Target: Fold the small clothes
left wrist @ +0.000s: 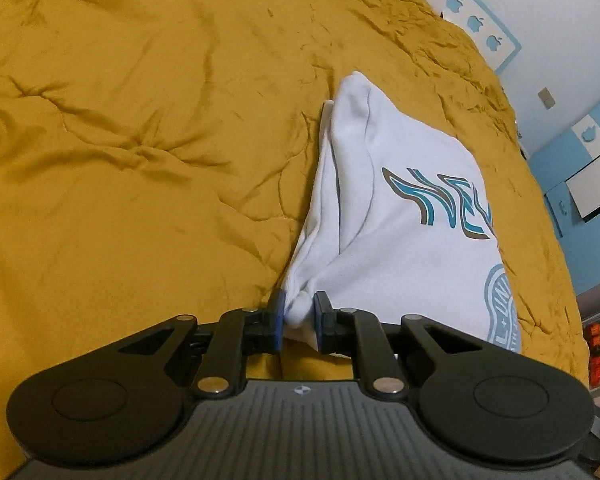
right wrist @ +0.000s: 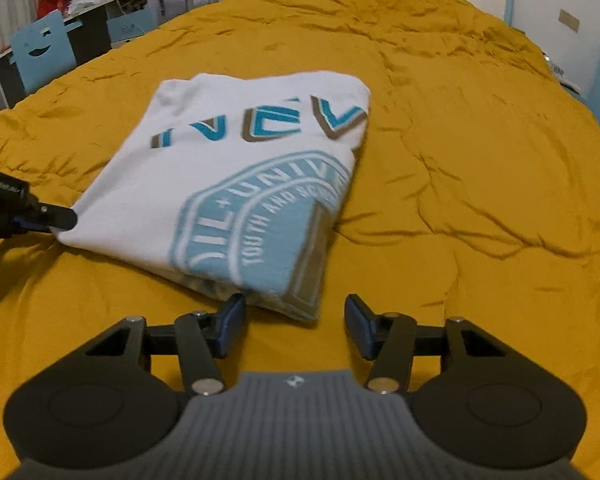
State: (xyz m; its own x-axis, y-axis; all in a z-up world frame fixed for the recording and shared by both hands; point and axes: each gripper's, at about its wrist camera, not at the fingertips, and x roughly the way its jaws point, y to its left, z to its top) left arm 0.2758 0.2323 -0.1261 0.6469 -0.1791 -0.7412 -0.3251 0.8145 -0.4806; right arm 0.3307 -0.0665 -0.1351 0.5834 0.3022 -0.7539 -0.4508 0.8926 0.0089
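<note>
A white T-shirt (right wrist: 236,168) with a blue and brown print lies folded on the mustard-yellow bedcover (right wrist: 460,160). In the left wrist view the shirt (left wrist: 400,220) runs ahead and to the right. My left gripper (left wrist: 299,314) is shut on a bunched corner of the shirt; it also shows in the right wrist view (right wrist: 62,220) at the shirt's left corner. My right gripper (right wrist: 295,322) is open and empty, just in front of the shirt's near edge, its left finger close to the cloth.
The bedcover (left wrist: 120,140) is wrinkled and spreads wide to the left and far side. A desk with clutter and a blue chair (right wrist: 44,48) stand beyond the bed's left edge. A blue and white wall (left wrist: 560,60) is to the right.
</note>
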